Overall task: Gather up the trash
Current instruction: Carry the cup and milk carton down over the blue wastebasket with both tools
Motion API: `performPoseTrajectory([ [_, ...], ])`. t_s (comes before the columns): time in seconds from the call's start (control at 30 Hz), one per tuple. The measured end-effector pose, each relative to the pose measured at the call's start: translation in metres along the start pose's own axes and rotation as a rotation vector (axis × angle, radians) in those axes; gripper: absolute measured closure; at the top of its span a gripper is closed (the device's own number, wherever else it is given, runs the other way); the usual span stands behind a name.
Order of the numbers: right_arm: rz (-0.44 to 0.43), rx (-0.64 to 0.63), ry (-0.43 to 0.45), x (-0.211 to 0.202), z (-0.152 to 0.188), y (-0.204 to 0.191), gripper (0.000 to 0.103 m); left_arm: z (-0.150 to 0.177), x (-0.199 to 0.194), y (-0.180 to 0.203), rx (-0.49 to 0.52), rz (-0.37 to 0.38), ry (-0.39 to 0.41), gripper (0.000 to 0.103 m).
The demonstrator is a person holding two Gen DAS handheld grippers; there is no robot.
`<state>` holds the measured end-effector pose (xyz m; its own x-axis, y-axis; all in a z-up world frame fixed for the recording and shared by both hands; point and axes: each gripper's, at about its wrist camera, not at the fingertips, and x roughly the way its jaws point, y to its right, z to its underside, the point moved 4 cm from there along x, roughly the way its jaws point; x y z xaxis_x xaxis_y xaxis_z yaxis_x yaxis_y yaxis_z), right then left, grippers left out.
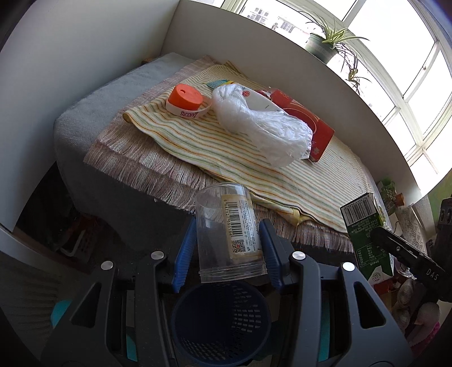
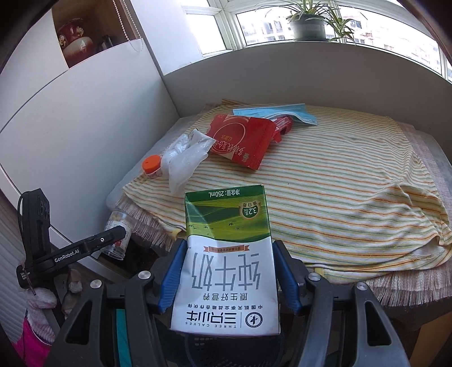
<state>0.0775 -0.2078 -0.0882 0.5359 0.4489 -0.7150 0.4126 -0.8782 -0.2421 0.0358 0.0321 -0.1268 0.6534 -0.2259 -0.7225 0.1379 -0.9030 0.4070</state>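
Observation:
A clear plastic jar point(image 1: 226, 203) with a barcode label points its open threaded end toward the camera, and my left gripper point(image 1: 228, 234) is shut on it between blue pads. Under it stands a dark blue mesh basket point(image 1: 245, 313). My right gripper point(image 2: 228, 248) is shut on a green and white milk carton point(image 2: 226, 214), which also shows at the right edge of the left wrist view point(image 1: 364, 225). On the striped cloth point(image 2: 339, 175) lie a crumpled plastic bag point(image 1: 260, 127), an orange cap point(image 1: 185, 98) with a white wristband, a red box point(image 2: 243, 138) and a blue face mask point(image 2: 276, 113).
The cloth covers a grey padded table point(image 1: 84, 124) with a fringed edge, boxed in by white walls at the left and back. A potted plant point(image 2: 306, 25) stands on the window sill. A gloved hand point(image 2: 42, 302) holds the left gripper point(image 2: 93, 245).

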Motion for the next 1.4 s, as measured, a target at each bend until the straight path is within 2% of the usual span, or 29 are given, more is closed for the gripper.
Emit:
performPoseTrajectory([
  [0.4, -0.037, -0.071, -0.106, 0.028, 0.063, -0.03, 0.04, 0.062, 0.021, 0.005, 0.026, 0.009, -0.116, 0.057],
  [0.73, -0.014, -0.085, -0.208, 0.062, 0.116, -0.034, 0.04, 0.111, 0.057, 0.001, 0.026, 0.01, -0.243, 0.057],
  [1.1, 0.031, -0.056, -0.321, 0.106, 0.162, -0.014, 0.039, 0.151, 0.101, -0.011, 0.016, -0.039, -0.383, 0.057],
  [1.4, 0.064, -0.018, -0.382, 0.133, 0.183, 0.006, 0.039, 0.168, 0.129, -0.011, 0.044, -0.077, -0.434, 0.056],
])
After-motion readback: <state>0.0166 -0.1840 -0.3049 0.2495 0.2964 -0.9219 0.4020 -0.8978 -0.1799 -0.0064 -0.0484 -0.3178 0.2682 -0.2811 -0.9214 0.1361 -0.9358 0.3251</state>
